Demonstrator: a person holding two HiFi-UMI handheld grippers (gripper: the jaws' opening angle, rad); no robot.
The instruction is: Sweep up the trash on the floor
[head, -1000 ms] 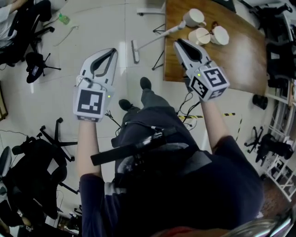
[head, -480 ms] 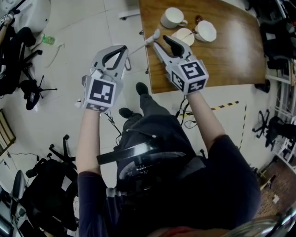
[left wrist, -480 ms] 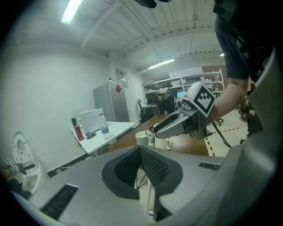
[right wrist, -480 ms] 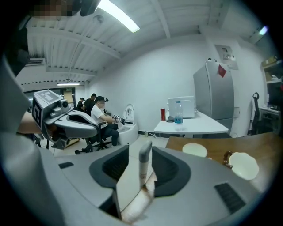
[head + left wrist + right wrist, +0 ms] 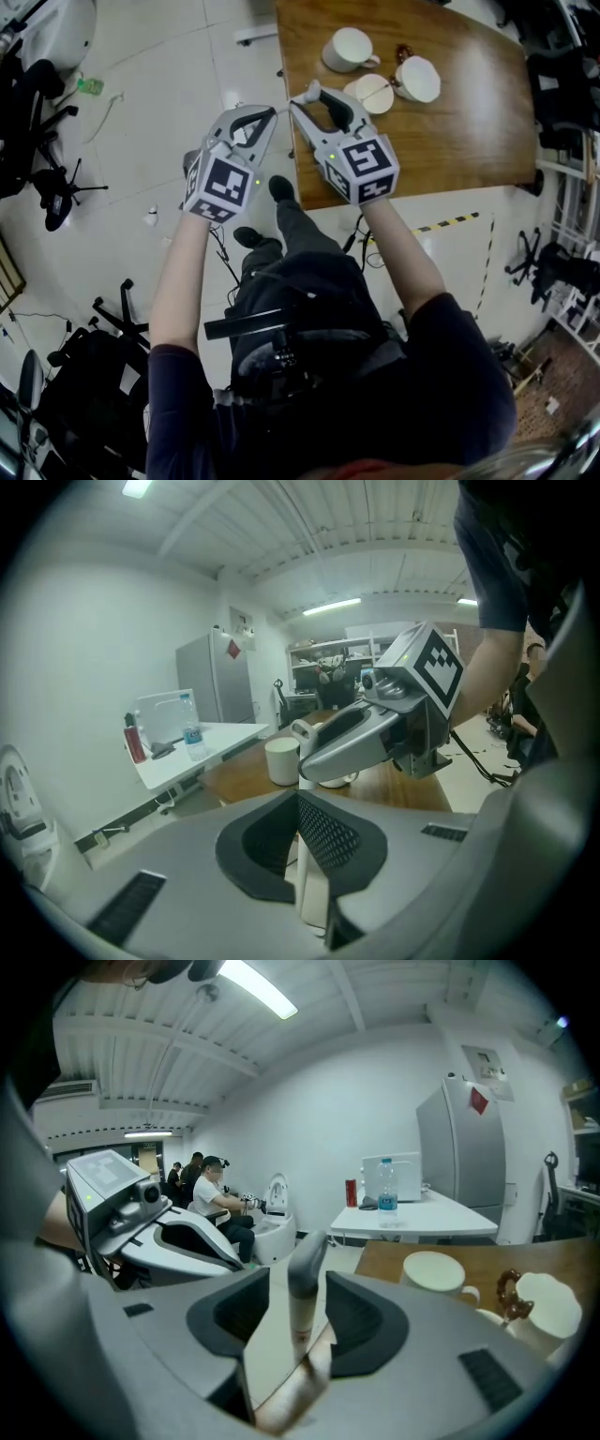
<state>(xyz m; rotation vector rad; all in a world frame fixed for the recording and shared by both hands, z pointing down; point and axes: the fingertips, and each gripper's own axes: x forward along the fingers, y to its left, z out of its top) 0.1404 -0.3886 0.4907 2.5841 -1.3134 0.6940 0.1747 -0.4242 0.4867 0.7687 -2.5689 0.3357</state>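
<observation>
A white broom handle with a grey cap [image 5: 302, 1274] stands upright at the corner of the wooden table [image 5: 450, 141]. My right gripper [image 5: 309, 95] is open. Its jaws have just been opening; the handle's top is between them and the pads stay off it. My left gripper [image 5: 269, 113] is shut and holds nothing. Its tips are right beside the same handle [image 5: 300, 738], just left of the right gripper [image 5: 366, 742]. On the floor at the left lie a green bottle [image 5: 89, 86] and a small white scrap [image 5: 152, 217].
Three white mugs [image 5: 347, 49] stand on the table's far part. Black office chairs and stands [image 5: 42, 122] crowd the left side. More chairs and cables lie at the lower left and right. My shoes [image 5: 279, 187] stand by the table's edge.
Both grippers have come down and together at the table's corner. The right jaws have opened around the handle's top. The left gripper has swung right, close to the handle.
</observation>
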